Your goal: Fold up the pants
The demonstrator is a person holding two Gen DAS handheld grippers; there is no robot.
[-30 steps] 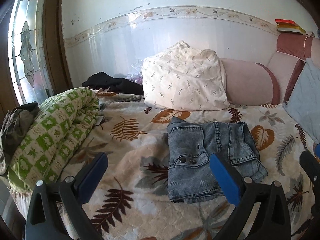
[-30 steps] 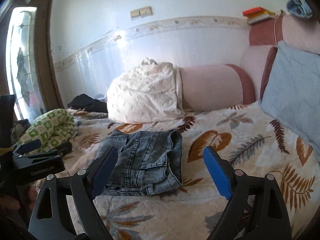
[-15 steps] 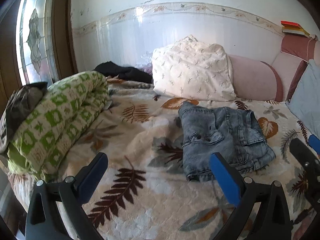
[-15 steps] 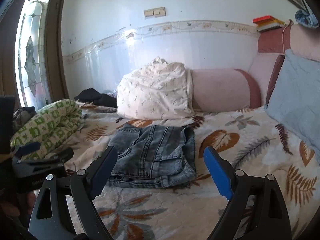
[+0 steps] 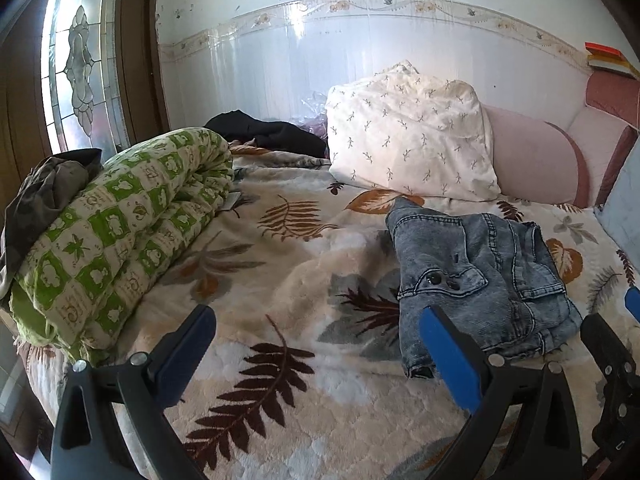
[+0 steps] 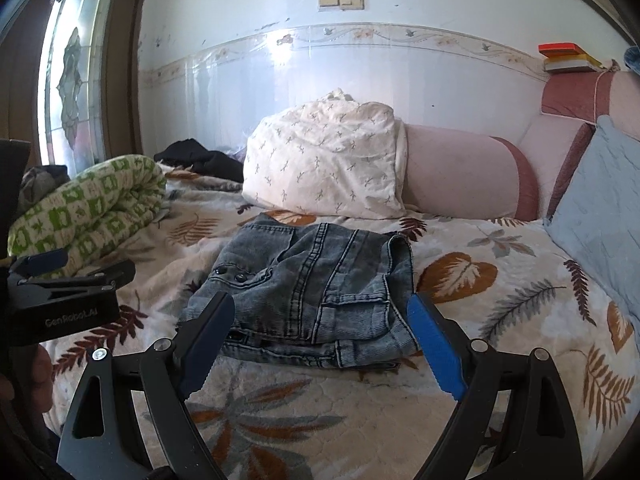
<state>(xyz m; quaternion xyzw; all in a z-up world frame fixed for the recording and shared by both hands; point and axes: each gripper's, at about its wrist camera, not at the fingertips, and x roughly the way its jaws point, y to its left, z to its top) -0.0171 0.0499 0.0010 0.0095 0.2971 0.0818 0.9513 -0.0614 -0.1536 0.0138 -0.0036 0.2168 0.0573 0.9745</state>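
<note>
Bed (image 5: 280,360) now shows more foreground as both empty, wide-open hand-held grippers, left (image 5: 320,352) and right (image 6: 320,340), have backed off the folded jeans (image 6: 312,280), so folding looks done.

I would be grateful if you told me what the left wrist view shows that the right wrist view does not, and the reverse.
Only the left wrist view shows the open left hand-held gripper from behind.

Only the right wrist view shows the open right hand-held gripper head-on and most of the blue cushion.

Both share the folded jeans on the leaf-print bedspread, the white pillow and the green quilt.
</note>
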